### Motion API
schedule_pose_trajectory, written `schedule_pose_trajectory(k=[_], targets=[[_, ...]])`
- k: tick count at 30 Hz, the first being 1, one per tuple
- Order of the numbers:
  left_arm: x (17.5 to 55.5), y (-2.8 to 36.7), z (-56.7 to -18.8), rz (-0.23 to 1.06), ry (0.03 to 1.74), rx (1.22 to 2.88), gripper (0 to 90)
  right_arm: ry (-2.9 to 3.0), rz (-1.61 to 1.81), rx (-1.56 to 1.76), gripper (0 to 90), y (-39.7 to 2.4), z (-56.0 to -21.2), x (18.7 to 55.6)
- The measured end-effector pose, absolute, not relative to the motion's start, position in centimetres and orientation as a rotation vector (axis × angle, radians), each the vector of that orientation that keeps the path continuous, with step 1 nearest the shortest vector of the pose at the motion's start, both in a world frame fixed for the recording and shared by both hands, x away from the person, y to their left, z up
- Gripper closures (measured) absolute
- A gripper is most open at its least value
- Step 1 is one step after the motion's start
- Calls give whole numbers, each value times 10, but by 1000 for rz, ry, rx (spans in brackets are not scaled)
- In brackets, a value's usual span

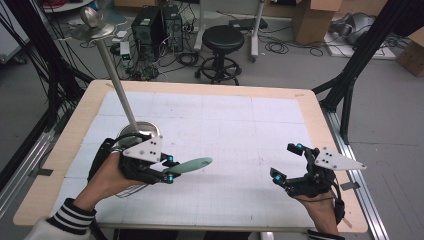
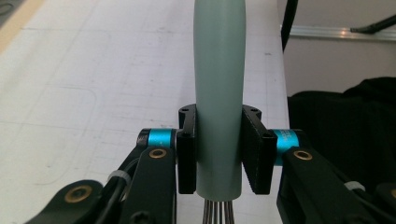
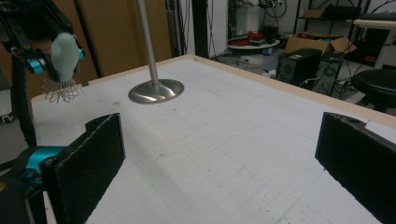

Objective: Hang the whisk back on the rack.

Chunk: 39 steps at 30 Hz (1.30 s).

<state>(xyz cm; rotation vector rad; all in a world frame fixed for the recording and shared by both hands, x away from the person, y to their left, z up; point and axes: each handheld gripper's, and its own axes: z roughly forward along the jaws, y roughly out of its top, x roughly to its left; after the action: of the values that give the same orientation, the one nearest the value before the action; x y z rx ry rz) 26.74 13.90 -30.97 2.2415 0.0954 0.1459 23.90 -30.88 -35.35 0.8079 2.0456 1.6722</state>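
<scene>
left gripper (image 1: 169,169) near-left is clamped on the whisk (image 2: 218,93); swing it carelessly and it clips the stand (image 1: 116,82). right gripper (image 1: 287,161) gapes empty.

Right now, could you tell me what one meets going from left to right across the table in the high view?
Left gripper holding the whisk → the whisk's pale green handle → bare table mat → right gripper, jaws open.

Matt plastic whisk handle (image 2: 218,93), thin metal wires (image 3: 60,91), polished steel stand (image 3: 155,90)
</scene>
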Motion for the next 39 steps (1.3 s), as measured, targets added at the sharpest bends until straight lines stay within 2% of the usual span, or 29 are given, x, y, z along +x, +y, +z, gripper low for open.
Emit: schedule_pose_trajectory(k=[39], targets=[[273, 240, -261, 313, 289, 2084, 700, 2053, 1666, 826, 3, -308, -356, 240]])
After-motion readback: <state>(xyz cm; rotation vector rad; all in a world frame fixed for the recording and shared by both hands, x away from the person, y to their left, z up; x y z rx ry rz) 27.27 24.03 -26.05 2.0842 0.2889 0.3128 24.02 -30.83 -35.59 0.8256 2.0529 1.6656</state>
